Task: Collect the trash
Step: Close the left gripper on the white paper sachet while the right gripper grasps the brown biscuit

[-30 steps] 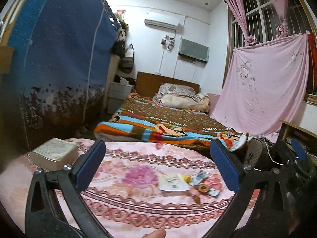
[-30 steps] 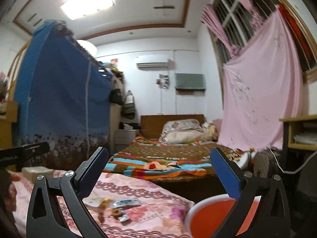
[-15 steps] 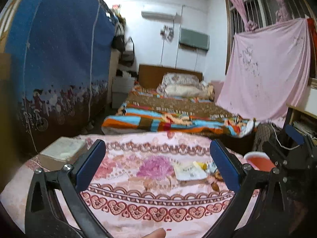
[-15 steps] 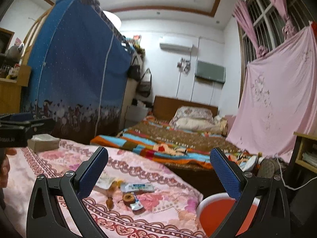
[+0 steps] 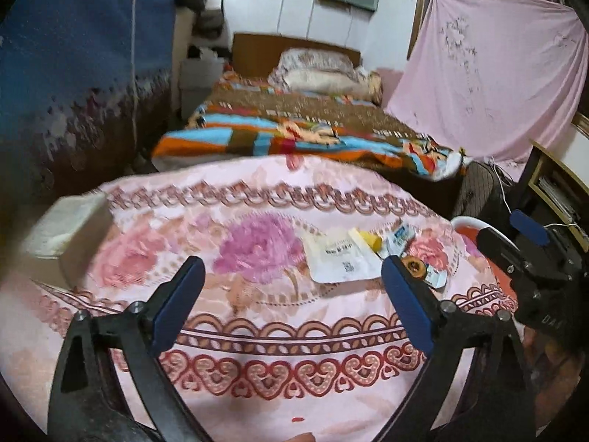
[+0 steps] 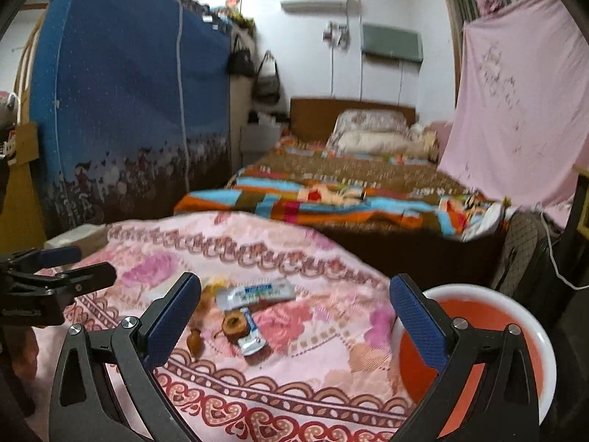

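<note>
Both tongs were spread wide and gripped nothing. The left tongs (image 5: 291, 294) hung low in the left wrist frame over the pink flowered cloth covering the desk (image 5: 257, 368); the right tongs (image 6: 294, 313) hung low in the right wrist frame over the same cloth.

The trash lay in a small cluster at centre right of the left frame: a flat white paper packet with printed text (image 5: 340, 259), a yellow scrap (image 5: 375, 241) touching its far corner, a white-and-blue wrapper (image 5: 401, 235) just beside that, and a small brown ring-shaped piece (image 5: 414, 267) nearest the right pad. In the right frame the same wrapper (image 6: 256, 293) sat centre, with the brown ring (image 6: 233, 326) and a small blue-and-white sachet (image 6: 252, 344) just below it, and a brown nut-like bit (image 6: 195, 339) beside the left pad.

The step in hand looked like the first approach. The flat packet would likely need pinching at a lifted edge, the tongs tilted so one pad slid under without bunching the soft cloth; the ring seemed an easier grasp.

The round red basin with a white rim (image 6: 530, 331) stood at lower right, past the desk's right edge, close to the trash, so the carry should be short. A pale box-shaped block (image 5: 66, 235) sat far left, well apart. Beyond the far edge, the striped bed (image 5: 313, 136) left open room
</note>
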`<state>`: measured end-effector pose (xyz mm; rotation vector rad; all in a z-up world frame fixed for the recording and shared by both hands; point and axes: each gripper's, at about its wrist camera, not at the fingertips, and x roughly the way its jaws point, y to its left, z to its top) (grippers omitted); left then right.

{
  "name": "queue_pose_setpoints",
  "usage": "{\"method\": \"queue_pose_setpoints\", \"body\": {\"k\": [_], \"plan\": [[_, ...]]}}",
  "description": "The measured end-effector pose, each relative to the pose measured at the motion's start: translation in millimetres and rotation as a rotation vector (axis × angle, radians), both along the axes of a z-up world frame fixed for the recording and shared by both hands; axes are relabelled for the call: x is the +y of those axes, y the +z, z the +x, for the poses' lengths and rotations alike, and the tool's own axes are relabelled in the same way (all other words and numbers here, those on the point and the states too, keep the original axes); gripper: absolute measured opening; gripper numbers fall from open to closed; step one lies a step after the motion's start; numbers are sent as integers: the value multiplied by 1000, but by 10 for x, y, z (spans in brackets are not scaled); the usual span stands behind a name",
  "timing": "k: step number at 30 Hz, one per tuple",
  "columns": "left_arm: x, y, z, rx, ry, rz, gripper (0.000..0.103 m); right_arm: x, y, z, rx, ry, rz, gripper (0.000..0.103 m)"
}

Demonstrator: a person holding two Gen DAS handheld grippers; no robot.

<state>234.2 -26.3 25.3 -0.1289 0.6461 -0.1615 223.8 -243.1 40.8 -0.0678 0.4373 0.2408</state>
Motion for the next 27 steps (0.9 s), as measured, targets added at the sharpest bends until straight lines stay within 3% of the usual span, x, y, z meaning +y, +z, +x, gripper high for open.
{"method": "queue_pose_setpoints", "body": {"k": [4, 9, 16, 19, 21, 27], "plan": [[16, -106, 176, 92, -30, -86, 72, 30, -15, 20, 20, 18, -6, 96], [-45, -230, 376, 178, -71, -126, 50, 47, -56, 110, 73, 32, -9, 79], [-135, -318, 492, 236, -87, -131, 43, 38, -83, 161, 112, 30, -6, 72], [-181, -331, 491, 242, -88, -115, 40, 28, -94, 179, 121, 20, -7, 72], [-202, -333, 502, 246, -88, -99, 29, 20, -96, 187, 126, 17, -4, 72], [-305, -345, 495, 242, -80, -19, 10, 17, -101, 195, 131, 13, -5, 72]]}}
